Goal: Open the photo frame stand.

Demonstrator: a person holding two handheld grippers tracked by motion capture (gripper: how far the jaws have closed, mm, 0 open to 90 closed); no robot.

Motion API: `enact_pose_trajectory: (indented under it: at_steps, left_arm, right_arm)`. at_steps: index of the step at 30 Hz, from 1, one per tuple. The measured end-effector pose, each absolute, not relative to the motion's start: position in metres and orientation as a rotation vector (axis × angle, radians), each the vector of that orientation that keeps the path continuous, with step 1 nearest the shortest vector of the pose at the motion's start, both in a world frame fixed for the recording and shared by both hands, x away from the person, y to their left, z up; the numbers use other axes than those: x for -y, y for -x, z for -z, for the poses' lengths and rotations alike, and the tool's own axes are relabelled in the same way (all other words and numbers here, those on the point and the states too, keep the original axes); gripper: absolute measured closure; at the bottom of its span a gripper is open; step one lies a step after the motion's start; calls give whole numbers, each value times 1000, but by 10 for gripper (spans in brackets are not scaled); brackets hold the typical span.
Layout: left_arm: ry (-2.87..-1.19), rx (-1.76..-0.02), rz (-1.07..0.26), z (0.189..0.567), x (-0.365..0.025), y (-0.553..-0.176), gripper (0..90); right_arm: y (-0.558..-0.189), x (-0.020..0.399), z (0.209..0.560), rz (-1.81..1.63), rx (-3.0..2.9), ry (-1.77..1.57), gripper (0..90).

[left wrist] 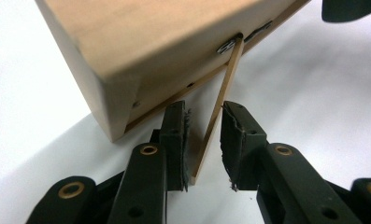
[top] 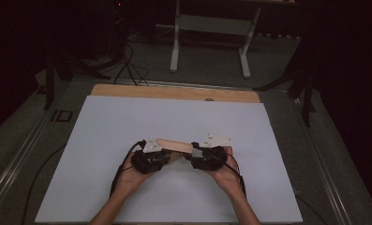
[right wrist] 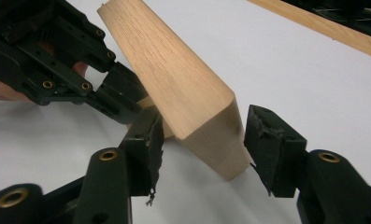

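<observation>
Your two forearms come in low and angle inward, hands meeting near the middle of the white sheet (top: 127, 122), palms turned toward each other. Your left gripper (top: 167, 153) points rightward across the sheet, your right gripper (top: 193, 152) points leftward, nose to nose, with the wooden box (top: 174, 145) bridging the gap between them.

The box lies with its long axis running side to side, one end at each set of fingers, tilted a touch so the left end sits slightly higher in the high view.

In the left gripper view, your left gripper (left wrist: 204, 140) has its fingers (left wrist: 176, 140) apart, with a thin wooden flap (left wrist: 218, 116) hanging down from the box (left wrist: 150, 51) and passing between them. The flap leans against the left pad; the right pad stands clear of it. The flap hangs from a small metal hinge (left wrist: 227, 46) on the underside, and the box body sits just above and beyond the fingertips, running away up and to the right.

In the right gripper view, your right gripper (right wrist: 202, 140) straddles the near end of the box (right wrist: 174, 79). Its fingers (right wrist: 269, 144) are spread, a sliver of daylight on each side of the end face, so no clamp there. The box stretches away up-left toward your left gripper (right wrist: 122, 100) at the far end.
</observation>
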State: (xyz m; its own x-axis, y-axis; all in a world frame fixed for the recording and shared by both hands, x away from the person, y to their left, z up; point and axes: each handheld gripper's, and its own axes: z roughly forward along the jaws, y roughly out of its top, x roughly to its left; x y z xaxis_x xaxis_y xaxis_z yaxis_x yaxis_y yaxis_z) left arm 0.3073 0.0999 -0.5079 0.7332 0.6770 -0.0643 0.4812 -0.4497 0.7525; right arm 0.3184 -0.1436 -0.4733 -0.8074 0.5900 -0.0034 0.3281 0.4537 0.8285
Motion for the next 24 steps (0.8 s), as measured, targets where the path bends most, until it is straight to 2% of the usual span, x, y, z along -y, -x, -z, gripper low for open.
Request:
enact_pose_trajectory:
  at_steps: [9,24]
  left_arm:
    - [-2157,-846,-359,506,-96,-301,658]
    - [-2153,-852,-362,504,-106,-297,625]
  right_arm:
    - [-313,148,471,-1271,-2420,-771,388]
    - [-306,164,476,-1285,-2406,-804,375]
